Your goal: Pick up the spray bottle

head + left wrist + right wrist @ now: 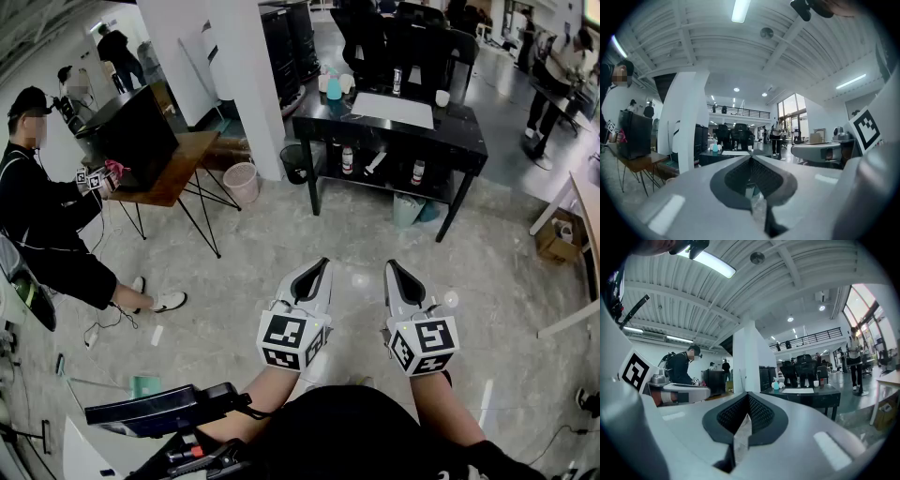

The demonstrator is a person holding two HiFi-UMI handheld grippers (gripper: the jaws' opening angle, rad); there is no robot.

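Spray bottle (334,89): small, teal body with a pale head, standing upright at the left end of the black table (459,131), well apart from both grippers. Left gripper (323,265) and right gripper (390,266): jaws clenched together, nothing between them.

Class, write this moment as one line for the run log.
stage: before reach | left tongs: shut, empty | right tongs: shut, empty | bottle: on table ahead, untouched
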